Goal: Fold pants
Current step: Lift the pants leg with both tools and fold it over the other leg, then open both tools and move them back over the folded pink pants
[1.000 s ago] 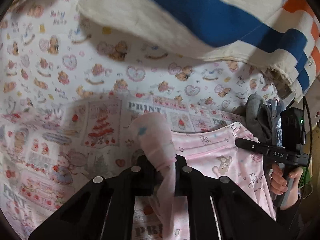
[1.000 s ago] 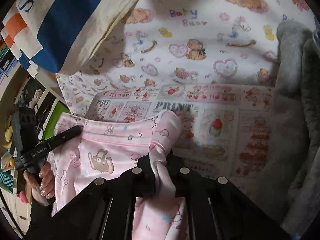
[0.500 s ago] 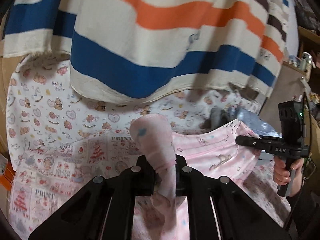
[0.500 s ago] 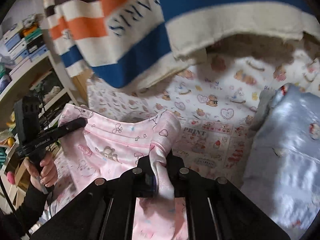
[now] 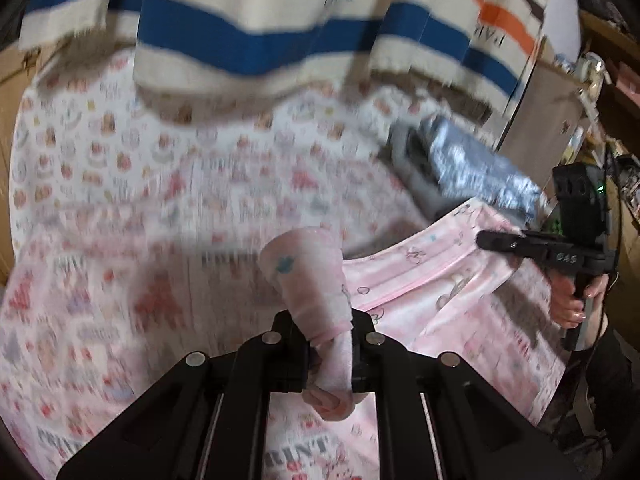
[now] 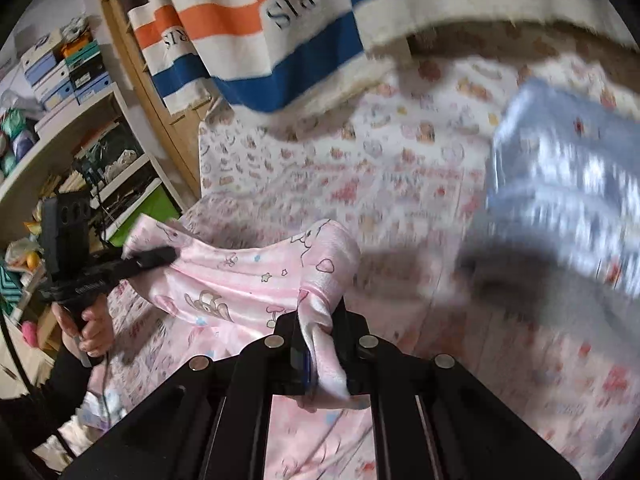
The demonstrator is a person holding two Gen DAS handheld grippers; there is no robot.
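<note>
The pants (image 5: 420,280) are soft pink cloth, with a satin sheen in the right wrist view and a fleecy, matt look in the left. Both tongs, left (image 5: 329,344) and right (image 6: 320,340), are matt black plastic set with small dull metal discs. The bed sheet (image 5: 120,160) is matt printed cotton-like cloth. Above hangs a striped towel (image 6: 280,20) of coarse, nappy weave. A glossy, crinkled silvery-blue cloth (image 6: 560,184) catches the light. The shelf (image 6: 60,144) looks like smooth painted wood.
</note>
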